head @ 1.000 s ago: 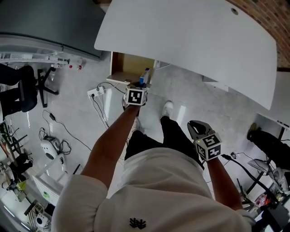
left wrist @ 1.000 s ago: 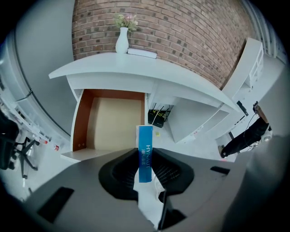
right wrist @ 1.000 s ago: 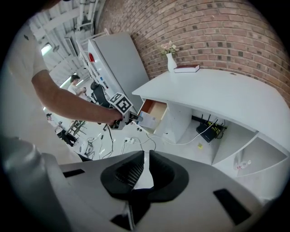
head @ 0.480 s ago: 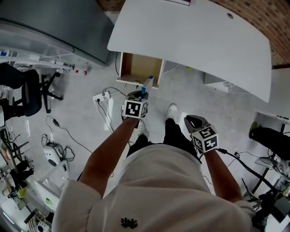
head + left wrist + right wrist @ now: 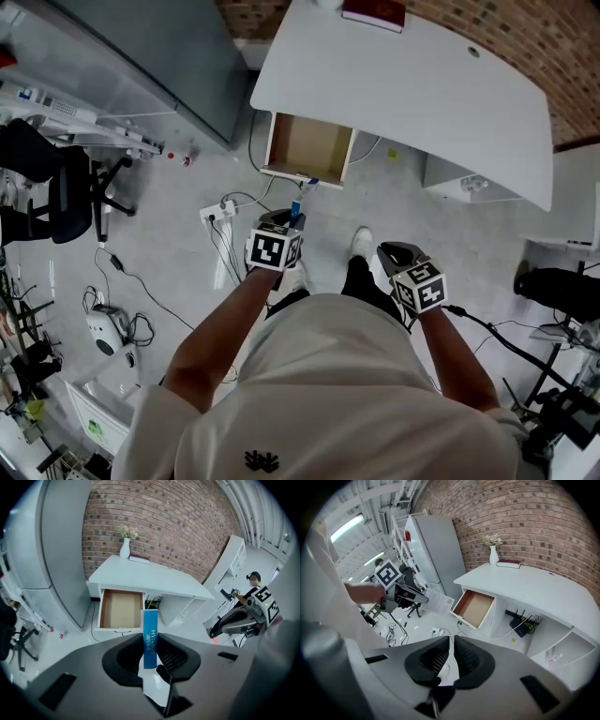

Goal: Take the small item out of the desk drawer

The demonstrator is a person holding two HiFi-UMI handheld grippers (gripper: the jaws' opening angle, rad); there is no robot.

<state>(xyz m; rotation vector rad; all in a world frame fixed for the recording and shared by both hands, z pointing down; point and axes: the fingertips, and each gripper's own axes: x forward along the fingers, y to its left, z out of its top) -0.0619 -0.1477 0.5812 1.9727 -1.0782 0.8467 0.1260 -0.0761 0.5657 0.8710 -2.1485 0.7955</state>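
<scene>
The small item is a slim blue box (image 5: 295,208) printed with white lettering. My left gripper (image 5: 281,223) is shut on it above the floor, short of the desk. In the left gripper view the blue box (image 5: 150,639) stands upright between the pads. The desk drawer (image 5: 307,150) hangs open under the white desk (image 5: 403,94), and its brown bottom looks bare. My right gripper (image 5: 392,251) hovers to the right at waist height, shut with nothing in it. In the right gripper view the drawer (image 5: 474,607) and the left gripper (image 5: 401,595) both show.
A power strip with cables (image 5: 217,208) lies on the floor left of my feet. A black office chair (image 5: 56,187) stands at the far left, beside a tall grey cabinet (image 5: 159,56). A book (image 5: 373,13) and a vase (image 5: 124,549) sit on the desk.
The person has stepped back from the desk, so the drawer and desk now lie farther off. The left gripper came back with the blue box. The right gripper stayed shut.
</scene>
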